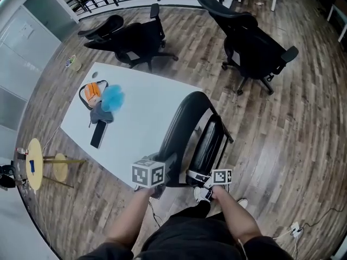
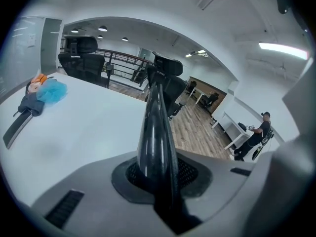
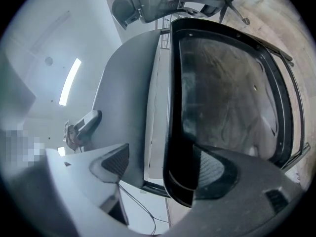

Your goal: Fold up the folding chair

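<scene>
Head view: the black folding chair (image 1: 187, 129) stands against the near edge of the white table (image 1: 146, 91). Its back rail is glossy and curved, and its seat is see-through mesh in a dark frame. The left gripper (image 2: 159, 174) is clamped on the back rail. The right gripper (image 3: 165, 169) has its jaws apart around the seat frame, which touches only one pad. On the table lie a fluffy blue puff (image 1: 113, 97) and an orange pouch (image 1: 92, 92). Two black office chairs (image 1: 135, 37) stand past the table's far edge. Wood-plank floor (image 1: 282, 145) lies open to the table's right.
</scene>
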A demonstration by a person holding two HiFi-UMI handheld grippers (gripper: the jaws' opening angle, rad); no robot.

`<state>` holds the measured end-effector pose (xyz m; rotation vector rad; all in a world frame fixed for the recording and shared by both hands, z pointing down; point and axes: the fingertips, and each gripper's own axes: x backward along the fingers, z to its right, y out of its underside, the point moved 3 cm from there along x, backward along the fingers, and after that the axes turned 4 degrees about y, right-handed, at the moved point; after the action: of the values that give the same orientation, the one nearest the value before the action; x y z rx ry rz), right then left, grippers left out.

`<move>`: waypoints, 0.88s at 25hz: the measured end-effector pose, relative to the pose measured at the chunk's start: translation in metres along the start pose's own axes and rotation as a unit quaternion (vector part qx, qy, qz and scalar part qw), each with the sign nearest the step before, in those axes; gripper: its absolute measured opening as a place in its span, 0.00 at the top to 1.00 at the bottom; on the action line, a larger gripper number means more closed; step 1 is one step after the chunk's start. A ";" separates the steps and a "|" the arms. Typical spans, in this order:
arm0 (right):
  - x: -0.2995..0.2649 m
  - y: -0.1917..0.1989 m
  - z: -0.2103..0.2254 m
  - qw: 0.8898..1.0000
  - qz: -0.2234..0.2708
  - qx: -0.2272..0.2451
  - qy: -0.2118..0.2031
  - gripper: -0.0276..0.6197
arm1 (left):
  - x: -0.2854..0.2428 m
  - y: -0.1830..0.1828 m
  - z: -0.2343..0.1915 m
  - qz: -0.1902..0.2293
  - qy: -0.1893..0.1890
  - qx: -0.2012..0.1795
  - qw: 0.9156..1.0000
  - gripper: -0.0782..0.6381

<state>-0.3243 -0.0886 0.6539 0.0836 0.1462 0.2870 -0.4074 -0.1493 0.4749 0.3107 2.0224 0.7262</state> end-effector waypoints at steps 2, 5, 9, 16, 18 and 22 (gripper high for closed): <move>-0.004 0.000 0.001 1.000 -0.001 0.001 -0.002 0.32 | 0.000 -0.001 -0.005 0.001 0.001 0.002 1.000 0.79; -0.008 0.000 0.003 1.000 -0.003 0.002 0.000 0.32 | 0.001 0.000 -0.011 0.002 0.002 0.001 1.000 0.79; -0.016 0.000 0.005 1.000 -0.004 0.005 0.003 0.32 | 0.002 0.000 -0.021 0.002 0.001 0.000 1.000 0.79; -0.027 -0.001 0.007 1.000 -0.008 0.010 0.012 0.32 | 0.002 -0.001 -0.033 -0.001 0.001 -0.001 1.000 0.79; -0.028 0.000 0.008 1.000 -0.009 0.014 0.014 0.32 | 0.001 0.000 -0.033 -0.001 0.001 -0.002 1.000 0.79; -0.029 0.002 0.011 0.999 -0.026 0.036 0.019 0.32 | 0.002 -0.001 -0.036 0.014 -0.009 -0.005 1.000 0.78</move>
<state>-0.3510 -0.0959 0.6688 0.1463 0.1957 0.2311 -0.4386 -0.1624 0.4872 0.3399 2.0004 0.7477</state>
